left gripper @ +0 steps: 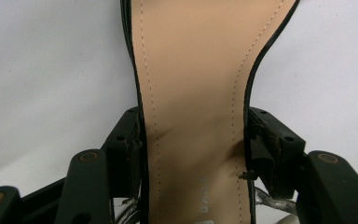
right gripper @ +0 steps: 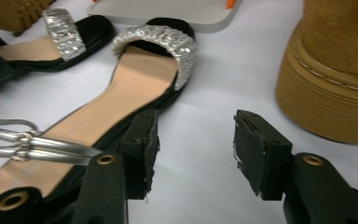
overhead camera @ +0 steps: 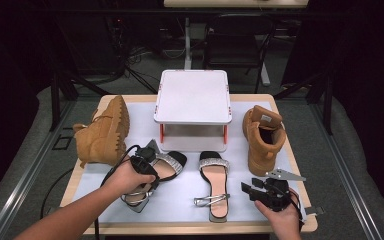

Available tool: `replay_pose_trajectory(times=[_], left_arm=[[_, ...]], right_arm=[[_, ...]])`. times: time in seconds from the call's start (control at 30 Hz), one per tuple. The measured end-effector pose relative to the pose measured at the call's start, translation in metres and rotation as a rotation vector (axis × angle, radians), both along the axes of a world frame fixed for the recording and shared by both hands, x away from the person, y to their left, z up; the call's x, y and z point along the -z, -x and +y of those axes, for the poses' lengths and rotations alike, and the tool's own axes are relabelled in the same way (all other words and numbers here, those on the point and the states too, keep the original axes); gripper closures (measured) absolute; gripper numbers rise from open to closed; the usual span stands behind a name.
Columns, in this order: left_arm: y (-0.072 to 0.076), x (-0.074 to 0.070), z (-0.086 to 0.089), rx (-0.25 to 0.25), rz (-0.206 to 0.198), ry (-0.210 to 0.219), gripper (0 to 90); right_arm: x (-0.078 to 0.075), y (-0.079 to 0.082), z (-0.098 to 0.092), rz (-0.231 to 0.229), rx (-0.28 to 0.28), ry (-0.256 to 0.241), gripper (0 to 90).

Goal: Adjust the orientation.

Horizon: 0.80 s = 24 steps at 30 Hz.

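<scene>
landmark: white stand at the table's far middle. left of it a tan boot on its side; right of it a second boot upright. in front of the stand, left sandal with the left gripper clamped on its sole; right sandal just beside. bare mat runs between the sandals. right gripper, jaws parted over bare mat, sits between the right sandal and the upright boot.
</scene>
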<state>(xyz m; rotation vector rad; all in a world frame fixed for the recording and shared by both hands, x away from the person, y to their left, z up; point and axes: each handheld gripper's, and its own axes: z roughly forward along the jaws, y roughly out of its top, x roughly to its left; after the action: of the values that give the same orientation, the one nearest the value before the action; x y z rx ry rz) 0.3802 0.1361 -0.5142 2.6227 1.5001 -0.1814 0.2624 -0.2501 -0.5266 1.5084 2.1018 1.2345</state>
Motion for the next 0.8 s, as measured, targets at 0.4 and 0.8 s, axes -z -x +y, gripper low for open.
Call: replay_pose_trajectory(times=[0.4, 0.8], left_arm=[[0.003, -0.003, 0.001, -0.01, -0.002, 0.012, 36.6], [0.005, -0.005, 0.0, 0.003, -0.012, -0.005, 36.5]], right_arm=[[-0.021, 0.02, 0.023, -0.043, -0.104, -0.01, 49.6], [-0.023, 0.021, 0.043, -0.044, -0.127, 0.004, 47.9]])
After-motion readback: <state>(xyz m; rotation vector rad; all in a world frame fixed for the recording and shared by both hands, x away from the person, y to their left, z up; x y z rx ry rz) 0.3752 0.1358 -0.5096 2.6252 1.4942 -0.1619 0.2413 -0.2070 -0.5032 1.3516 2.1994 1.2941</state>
